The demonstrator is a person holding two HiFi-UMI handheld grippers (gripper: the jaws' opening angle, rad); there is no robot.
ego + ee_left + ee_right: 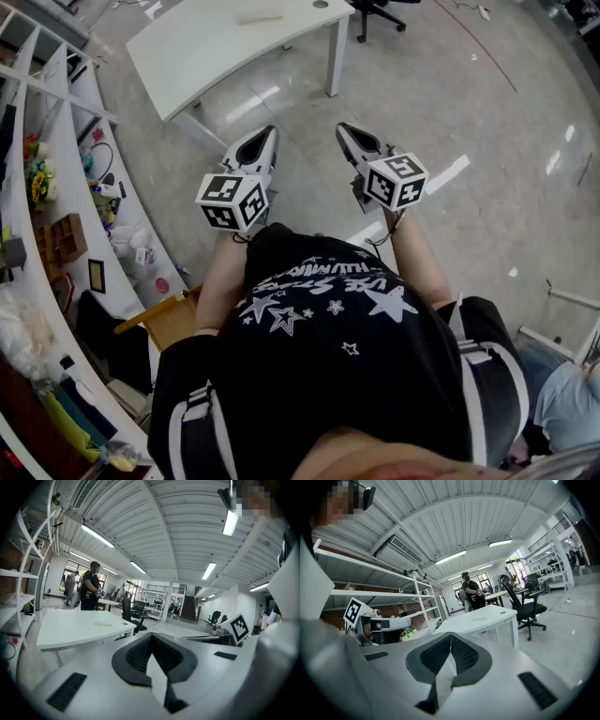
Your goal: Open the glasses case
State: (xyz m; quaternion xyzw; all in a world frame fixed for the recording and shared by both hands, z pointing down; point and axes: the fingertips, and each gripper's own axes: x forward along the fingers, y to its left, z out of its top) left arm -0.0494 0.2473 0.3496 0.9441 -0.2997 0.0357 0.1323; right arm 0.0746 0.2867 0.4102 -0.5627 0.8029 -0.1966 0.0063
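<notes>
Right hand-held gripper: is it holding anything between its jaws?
No, the right hand-held gripper has its jaws pressed together with nothing between them.

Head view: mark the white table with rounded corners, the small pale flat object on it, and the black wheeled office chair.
white table with rounded corners (202,56), head view, bare tabletop.
small pale flat object (260,17), head view, its middle.
black wheeled office chair (378,9), head view, base hub.

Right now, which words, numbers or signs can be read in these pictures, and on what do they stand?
No text can be read for certain.
Shirt: two lines of white print among stars, upside down and warped; not readable.
Left cube and right cube: black-and-white square patterns only, no letters.
Shelves: any labels are too small to read.
</notes>
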